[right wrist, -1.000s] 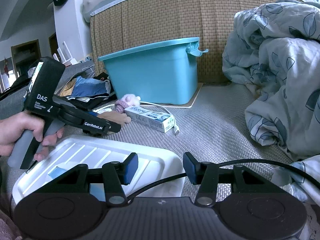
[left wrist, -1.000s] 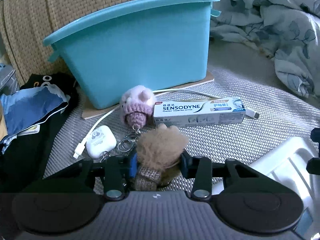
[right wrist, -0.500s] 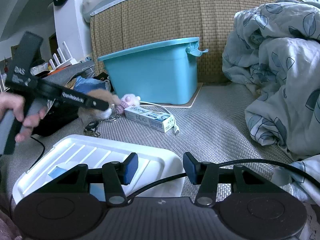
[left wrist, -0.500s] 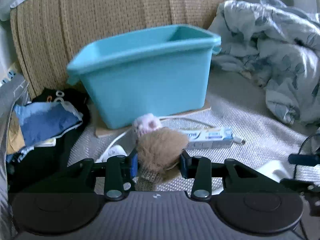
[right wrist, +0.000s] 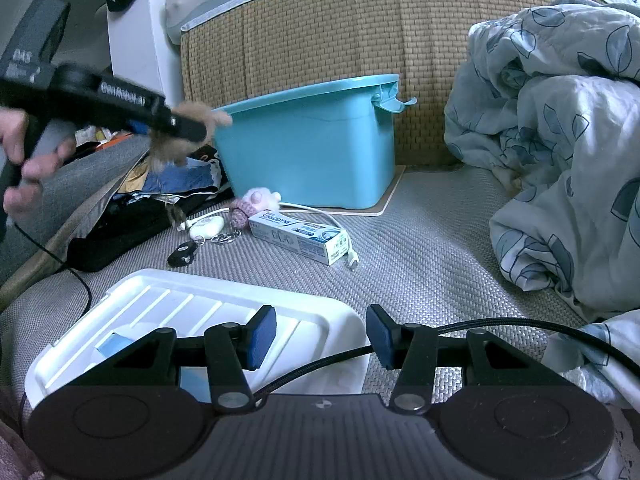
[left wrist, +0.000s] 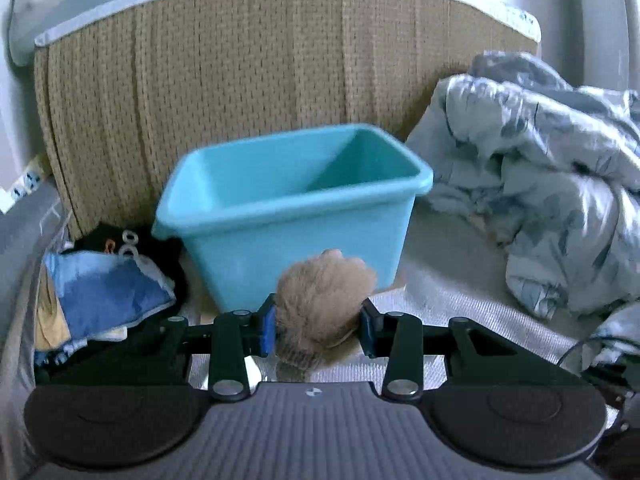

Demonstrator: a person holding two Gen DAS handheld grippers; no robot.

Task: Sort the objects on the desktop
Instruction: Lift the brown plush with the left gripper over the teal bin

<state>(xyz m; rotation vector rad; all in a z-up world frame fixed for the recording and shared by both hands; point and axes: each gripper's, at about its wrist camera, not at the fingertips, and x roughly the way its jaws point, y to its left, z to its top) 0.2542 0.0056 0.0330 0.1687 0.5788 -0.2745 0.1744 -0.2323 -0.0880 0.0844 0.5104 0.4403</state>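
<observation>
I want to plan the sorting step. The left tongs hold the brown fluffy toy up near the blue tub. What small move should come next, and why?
Probably carry the left tongs forward until the brown fluffy toy is over the blue tub. The toy is gripped and off the bed, but it is in front of the tub's near wall, not above its open top.

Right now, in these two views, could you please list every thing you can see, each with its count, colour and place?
plastic bin: 1, turquoise, against the woven headboard
furry toy: 1, brown, clamped in the left tool, raised in front of the bin
knitted toy: 1, pink, beside the toothpaste box
toothpaste box: 1, white and blue, on the grey mat
earbud case: 1, white, left of the toothpaste box
key fob: 1, black, near the earbud case
lid: 1, white, below the right tool
duvet: 1, pale blue, right side
clothes: pile, blue and black, left of bin
left tool: 1, black
right tool: 1, black, open
hand: 1, holding the left tool
</observation>
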